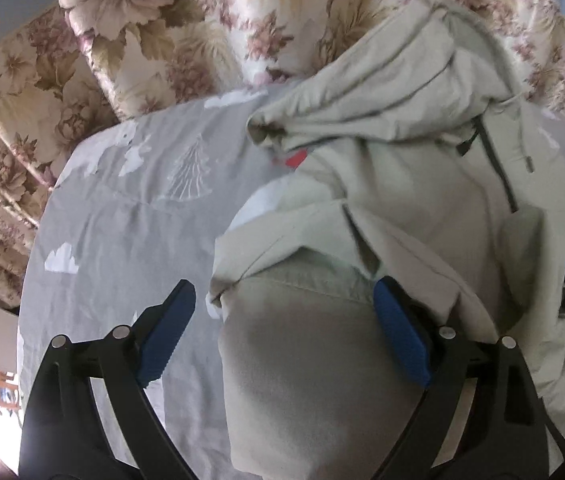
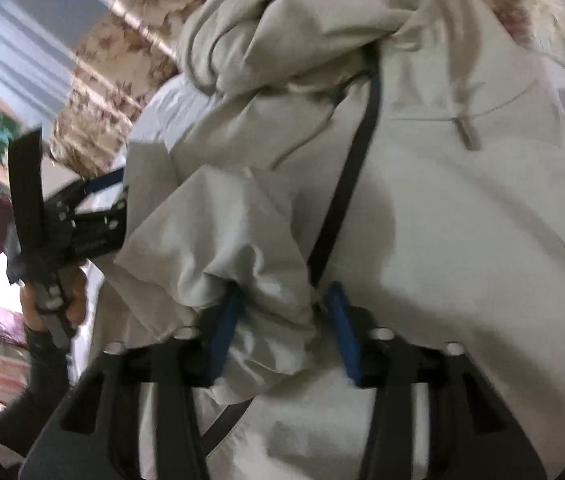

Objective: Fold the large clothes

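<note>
Right wrist view: right gripper [image 2: 282,312] angled down, jaws clamped on jacket [image 2: 462,220] fold; left gripper [image 1: 286,320] jaws wide apart

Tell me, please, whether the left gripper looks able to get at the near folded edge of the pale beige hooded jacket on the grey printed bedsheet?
Probably yes: the left gripper has its jaws wide, with the pale beige hooded jacket already bulging between its blue pads and nothing over it.
</note>
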